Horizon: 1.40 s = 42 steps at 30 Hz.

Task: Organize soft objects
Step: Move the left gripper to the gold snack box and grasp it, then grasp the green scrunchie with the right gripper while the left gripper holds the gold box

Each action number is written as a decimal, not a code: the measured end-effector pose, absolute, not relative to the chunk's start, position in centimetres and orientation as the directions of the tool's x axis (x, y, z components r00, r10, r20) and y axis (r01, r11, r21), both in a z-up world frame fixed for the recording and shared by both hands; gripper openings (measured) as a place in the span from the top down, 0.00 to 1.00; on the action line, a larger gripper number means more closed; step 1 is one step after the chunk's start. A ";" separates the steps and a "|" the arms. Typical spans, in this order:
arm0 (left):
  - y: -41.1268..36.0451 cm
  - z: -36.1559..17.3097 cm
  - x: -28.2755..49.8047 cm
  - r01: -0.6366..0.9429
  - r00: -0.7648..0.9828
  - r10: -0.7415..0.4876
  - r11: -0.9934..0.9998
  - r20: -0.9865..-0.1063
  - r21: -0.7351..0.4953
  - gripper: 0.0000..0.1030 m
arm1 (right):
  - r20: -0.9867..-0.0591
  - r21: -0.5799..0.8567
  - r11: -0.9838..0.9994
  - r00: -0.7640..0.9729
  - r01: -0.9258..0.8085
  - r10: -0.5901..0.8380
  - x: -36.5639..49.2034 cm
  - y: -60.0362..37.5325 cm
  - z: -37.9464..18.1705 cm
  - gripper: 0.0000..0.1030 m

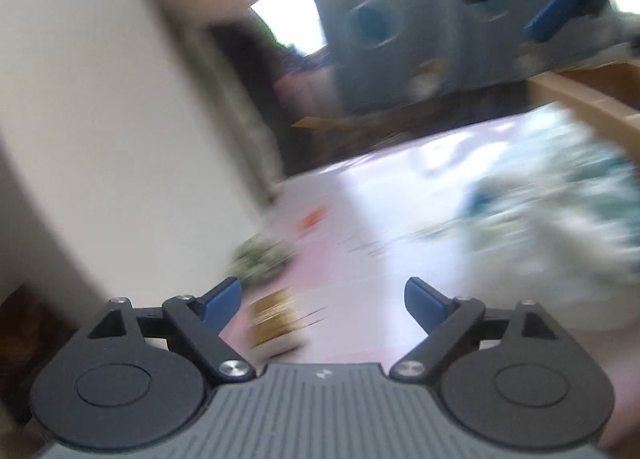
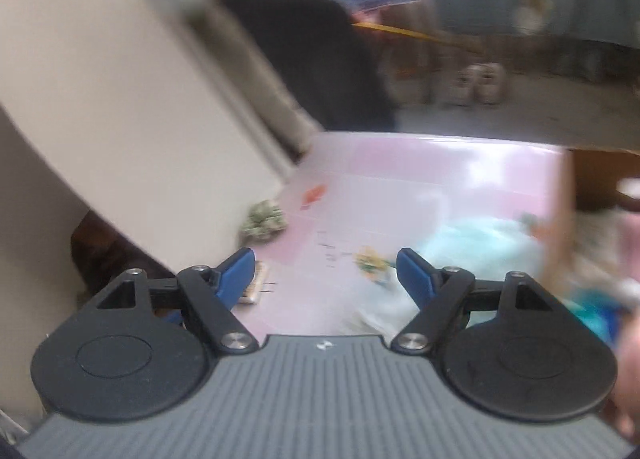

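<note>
left gripper (image 1: 323, 301) spread wide, nothing between the blue pads, above a pink mat (image 1: 360, 195). right gripper (image 2: 326, 273) likewise spread and empty. blurred pale teal-and-white cloth (image 1: 560, 219) lying on the mat to the right, beside a cardboard box (image 1: 580, 99). small green bundle (image 2: 264, 219) near the white wall (image 2: 120, 99).

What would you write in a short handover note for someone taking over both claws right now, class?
Left claw: open, nothing between its fingers.
Right claw: open, also empty.
Both views are blurred.
Things: a pale blue-and-white cloth lies on the pink mat, beside a cardboard box. A small green bundle sits by the white wall panel.
Done: cannot tell from these views.
Left: cloth and green bundle are both out on the mat, probably awaiting sorting.
</note>
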<state>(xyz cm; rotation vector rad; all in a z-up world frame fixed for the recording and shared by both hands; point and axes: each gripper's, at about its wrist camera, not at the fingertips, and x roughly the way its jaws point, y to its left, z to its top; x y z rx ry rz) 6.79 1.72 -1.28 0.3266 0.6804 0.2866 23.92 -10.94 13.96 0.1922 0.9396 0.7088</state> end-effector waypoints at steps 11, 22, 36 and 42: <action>10.7 -6.7 15.1 -0.294 0.556 0.375 0.923 -0.741 0.247 0.04 | -0.702 0.482 0.687 0.229 -0.543 0.674 28.0 1.4 8.4 0.24; 13.6 -11.1 15.9 -0.305 0.499 0.293 0.940 -0.816 0.151 0.46 | -0.680 0.547 0.665 0.193 -0.508 0.707 31.1 3.7 3.3 0.24; 15.3 -10.7 11.5 -0.315 0.535 0.248 0.946 -0.808 0.082 0.48 | -0.761 0.415 0.597 0.097 -0.687 0.641 35.1 16.3 -3.3 0.20; 16.3 -11.2 10.8 -0.325 0.550 0.236 0.944 -0.801 0.055 0.48 | -0.783 0.363 0.611 0.125 -0.703 0.609 37.3 20.7 -6.6 0.20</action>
